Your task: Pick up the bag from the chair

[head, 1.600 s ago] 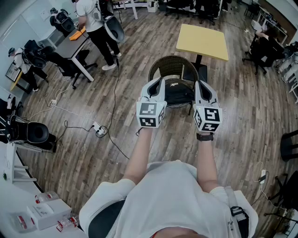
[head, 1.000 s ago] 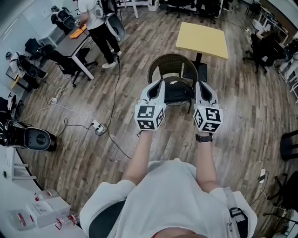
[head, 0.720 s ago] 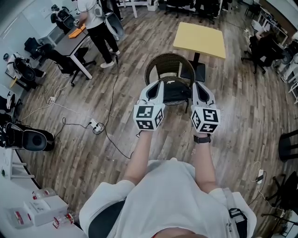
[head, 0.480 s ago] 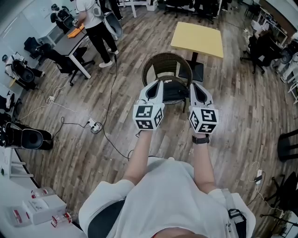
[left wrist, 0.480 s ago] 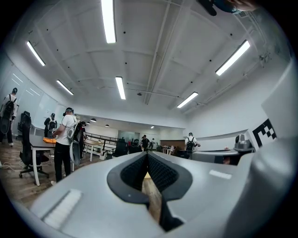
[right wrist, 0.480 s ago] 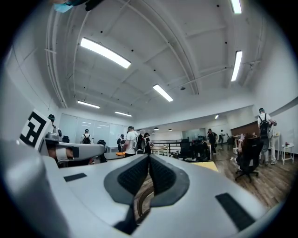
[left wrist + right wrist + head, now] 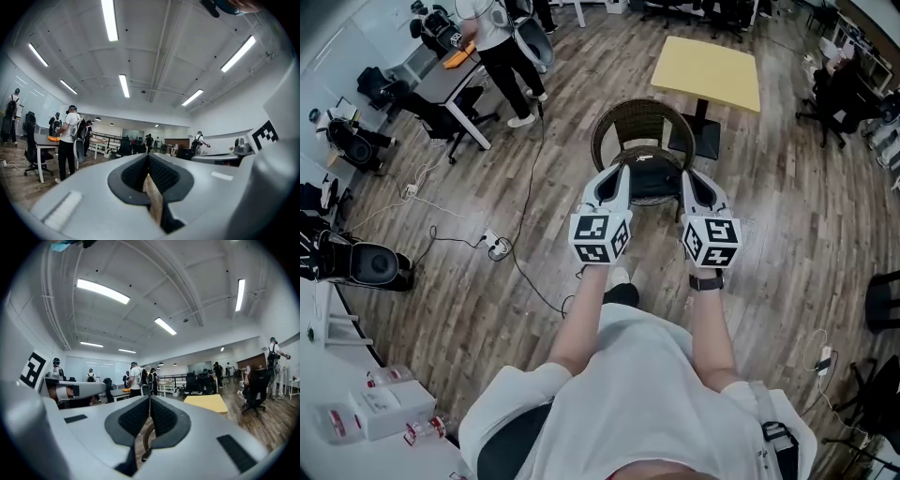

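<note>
A black bag [image 7: 653,180] lies on the seat of a round wicker chair [image 7: 641,120] in the head view. Both grippers are held level in front of me, just short of the chair's near side. My left gripper [image 7: 624,171] points at the bag's left side and my right gripper [image 7: 686,178] at its right side; I cannot tell whether either touches it. In the left gripper view the left gripper [image 7: 148,161] has its jaws closed together with nothing between them. The right gripper [image 7: 150,401] is shut and empty too, and a sliver of the chair's dark rim [image 7: 145,439] shows below its jaws.
A yellow square table [image 7: 709,73] stands right behind the chair. A person [image 7: 499,42] stands by a desk [image 7: 450,80] at the far left. A cable and power strip [image 7: 499,246] lie on the wooden floor to the left. Office chairs [image 7: 839,94] stand at the right.
Both grippers have sunk a little and come closer to the chair, still shut. My foot now shows on the floor below the left gripper. The room has shifted slightly in view.
</note>
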Tool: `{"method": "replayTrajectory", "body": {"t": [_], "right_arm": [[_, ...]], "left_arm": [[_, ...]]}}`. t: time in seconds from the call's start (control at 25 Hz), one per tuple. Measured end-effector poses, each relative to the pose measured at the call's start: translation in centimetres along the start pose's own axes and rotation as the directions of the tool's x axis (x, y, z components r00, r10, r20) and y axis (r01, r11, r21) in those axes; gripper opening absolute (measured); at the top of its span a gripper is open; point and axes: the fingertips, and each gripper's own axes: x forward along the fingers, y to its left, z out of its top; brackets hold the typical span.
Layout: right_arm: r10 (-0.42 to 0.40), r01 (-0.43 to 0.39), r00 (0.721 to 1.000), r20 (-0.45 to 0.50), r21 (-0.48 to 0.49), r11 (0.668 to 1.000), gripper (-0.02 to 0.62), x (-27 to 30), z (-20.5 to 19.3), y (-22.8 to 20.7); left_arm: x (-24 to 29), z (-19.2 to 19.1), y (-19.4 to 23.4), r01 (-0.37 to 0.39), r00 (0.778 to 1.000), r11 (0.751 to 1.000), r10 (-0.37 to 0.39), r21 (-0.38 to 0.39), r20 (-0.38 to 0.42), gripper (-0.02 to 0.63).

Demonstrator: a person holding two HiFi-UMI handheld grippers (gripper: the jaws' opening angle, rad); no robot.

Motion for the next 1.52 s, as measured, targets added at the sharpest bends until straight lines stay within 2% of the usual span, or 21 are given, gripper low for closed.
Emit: {"method": "replayTrajectory", "body": {"t": [0.12, 0.32, 0.64, 1.16, 1.32, 1.4, 1.52], "right_arm": [[0.006, -0.006, 1.000, 0.004, 0.000, 1.000, 0.012, 1.6, 0.1, -0.4], [-0.014, 0.014, 1.000, 0.021, -0.002, 1.000, 0.012, 6.0, 0.8, -2.7], [0.024, -0.024, 1.000, -0.005, -0.021, 0.999, 0.012, 14.6, 1.0, -3.9], [0.007, -0.009, 0.999, -0.046, -0.037, 0.999, 0.012, 28.2, 1.1, -6.6], [-0.003, 0.001, 0.998, -0.060, -0.037, 0.999, 0.012, 31.9, 0.3, -7.5], [-0.003, 0.001, 0.998, -0.066, -0.038, 0.999, 0.012, 33.6, 0.0, -7.6], [0.004, -0.008, 0.997, -0.074, -0.046, 0.999, 0.012, 35.4, -0.2, -7.4]], "left_arm": [[1.6, -0.2, 0.5, 0.012, 1.000, 1.000, -0.012, 0.007, -0.001, 0.011], [5.8, -0.1, 1.6, 0.040, 0.999, 0.997, -0.040, 0.060, 0.005, 0.011], [13.2, 1.0, 6.9, 0.020, 0.999, 0.999, -0.022, 0.040, 0.030, 0.011], [24.3, 0.2, 14.8, 0.056, 0.998, 0.998, -0.056, 0.012, -0.006, 0.011], [27.2, -0.6, 16.4, 0.109, 0.994, 0.994, -0.109, 0.020, -0.014, 0.011], [28.3, -0.3, 17.1, 0.139, 0.990, 0.990, -0.140, 0.020, 0.008, 0.011], [29.6, -0.1, 18.4, 0.147, 0.989, 0.989, -0.147, 0.002, 0.032, 0.011]]}}
